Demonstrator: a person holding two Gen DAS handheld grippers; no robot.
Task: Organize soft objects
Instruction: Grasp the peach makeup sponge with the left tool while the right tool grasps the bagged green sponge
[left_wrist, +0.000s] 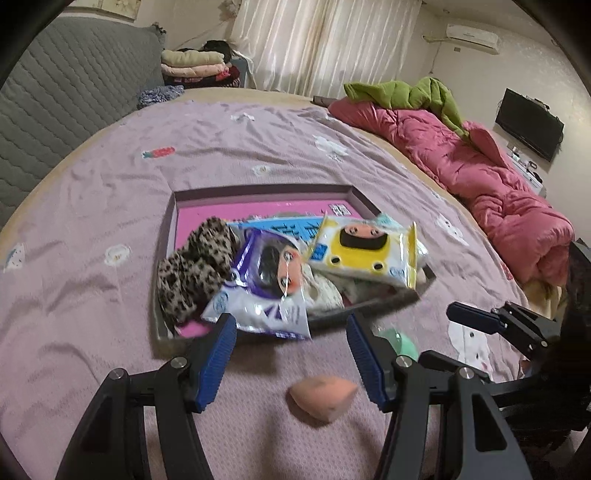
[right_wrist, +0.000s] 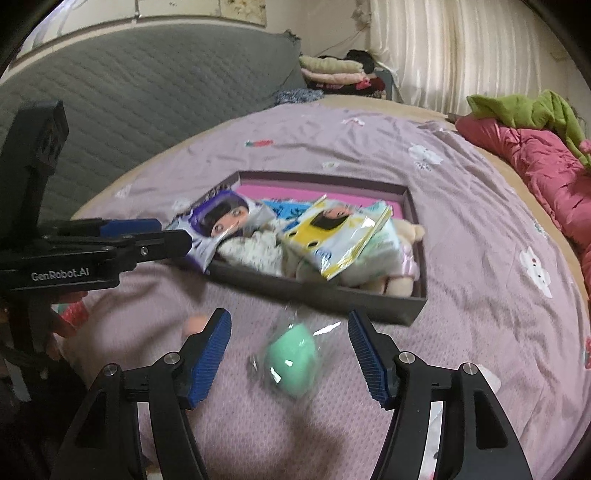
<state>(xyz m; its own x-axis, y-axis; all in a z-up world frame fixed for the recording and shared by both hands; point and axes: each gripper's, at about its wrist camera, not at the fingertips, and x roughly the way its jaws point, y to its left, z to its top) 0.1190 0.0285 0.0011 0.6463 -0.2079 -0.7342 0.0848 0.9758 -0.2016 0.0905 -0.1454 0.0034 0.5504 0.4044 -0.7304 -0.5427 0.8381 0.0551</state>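
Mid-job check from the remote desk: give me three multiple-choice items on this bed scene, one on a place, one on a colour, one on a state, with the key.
1. Where does the peach sponge lie?
A. In the box
B. On the bed sheet, in front of the box
C. On the pink quilt

2. What colour is the wrapped sponge ahead of the right gripper?
A. Mint green
B. Red
C. Black

3. How do the left gripper jaws stand?
A. Shut on the sponge
B. Open, holding nothing
C. Shut on a packet

Key: 1 B, it rests on the bed sheet short of the box. 2 A, mint green shows through clear wrap. 3 B, both pads stand apart from the sponge.
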